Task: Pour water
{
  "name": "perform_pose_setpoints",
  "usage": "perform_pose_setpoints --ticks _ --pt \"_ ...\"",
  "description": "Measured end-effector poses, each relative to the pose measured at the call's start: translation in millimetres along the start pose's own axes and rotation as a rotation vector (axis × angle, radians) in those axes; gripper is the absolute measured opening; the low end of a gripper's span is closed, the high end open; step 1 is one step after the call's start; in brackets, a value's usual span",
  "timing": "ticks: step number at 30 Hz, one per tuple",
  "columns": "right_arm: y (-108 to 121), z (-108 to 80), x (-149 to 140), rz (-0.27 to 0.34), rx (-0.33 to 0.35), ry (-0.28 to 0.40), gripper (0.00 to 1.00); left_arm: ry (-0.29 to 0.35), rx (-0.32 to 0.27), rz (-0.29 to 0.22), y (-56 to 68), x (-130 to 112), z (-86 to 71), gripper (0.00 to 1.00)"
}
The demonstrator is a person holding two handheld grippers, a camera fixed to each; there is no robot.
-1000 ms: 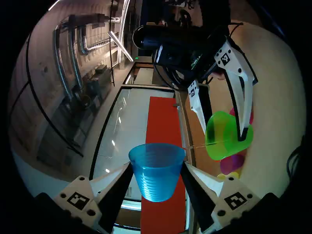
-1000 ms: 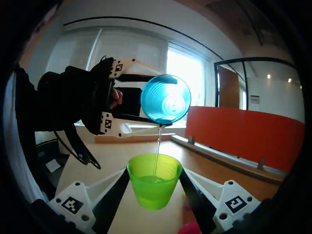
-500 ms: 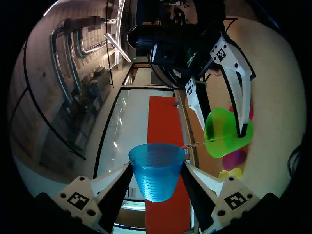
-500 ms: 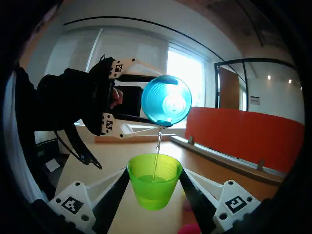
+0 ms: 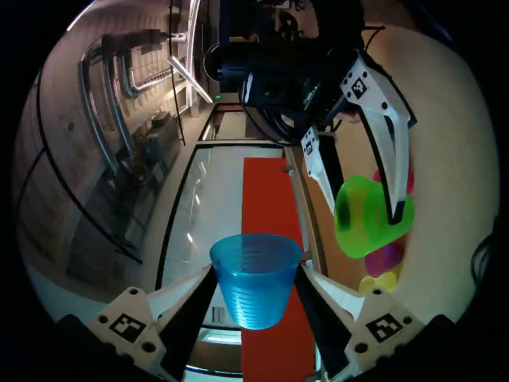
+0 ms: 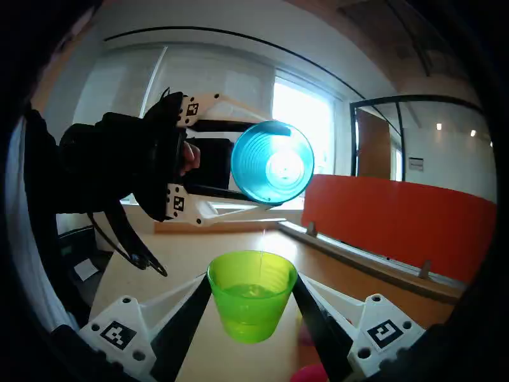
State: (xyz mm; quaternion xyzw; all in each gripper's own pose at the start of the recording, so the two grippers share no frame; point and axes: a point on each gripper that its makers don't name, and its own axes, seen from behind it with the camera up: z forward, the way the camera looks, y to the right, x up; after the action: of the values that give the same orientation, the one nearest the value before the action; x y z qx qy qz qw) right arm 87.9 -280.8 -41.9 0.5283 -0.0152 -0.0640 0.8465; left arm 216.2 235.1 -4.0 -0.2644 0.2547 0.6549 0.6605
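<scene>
Presently, nearest: the right gripper (image 6: 252,283) has its fingers narrowed onto the green cup (image 6: 252,315), one pressing each side. The rim is level and the mouth up, so it serves as the receiver, held upright so nothing slops. Water (image 6: 253,291) stands partway up inside. The cup appears carried clear of the table (image 6: 184,254). Just above and a little beyond, the blue cup (image 6: 272,162) lies tipped on its side, its mouth toward the green one and its lower lip over the green rim, placed so that any flow drops inside. The left gripper (image 5: 256,272) clamps it from both sides, fingers narrow, and a hand (image 6: 186,156) in a dark sleeve carries that gripper. Between the two lips there is at most a faint thread, too thin to confirm. Judgement: the blue cup's bare, bright bottom suggests it is nearly empty and the pour close to done. Farther off are an orange partition (image 6: 394,223) and a bright window (image 6: 299,105).
</scene>
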Motion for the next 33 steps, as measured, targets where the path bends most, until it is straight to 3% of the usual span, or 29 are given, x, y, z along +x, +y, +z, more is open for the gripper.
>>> perform_pose_setpoints --ticks 18,24,33 --pt "1.0 0.0 0.7 0.002 -0.005 0.002 0.91 -0.005 -0.008 -0.028 -0.9 -4.4 3.4 0.83" --pt "1.1 -0.5 0.4 0.002 -0.006 0.004 0.90 -0.004 -0.002 -0.082 0.9 -4.3 2.9 0.83" --pt "2.4 -2.5 1.2 0.001 -0.011 0.002 0.91 -0.015 0.006 -0.233 5.9 -9.4 2.2 0.83"
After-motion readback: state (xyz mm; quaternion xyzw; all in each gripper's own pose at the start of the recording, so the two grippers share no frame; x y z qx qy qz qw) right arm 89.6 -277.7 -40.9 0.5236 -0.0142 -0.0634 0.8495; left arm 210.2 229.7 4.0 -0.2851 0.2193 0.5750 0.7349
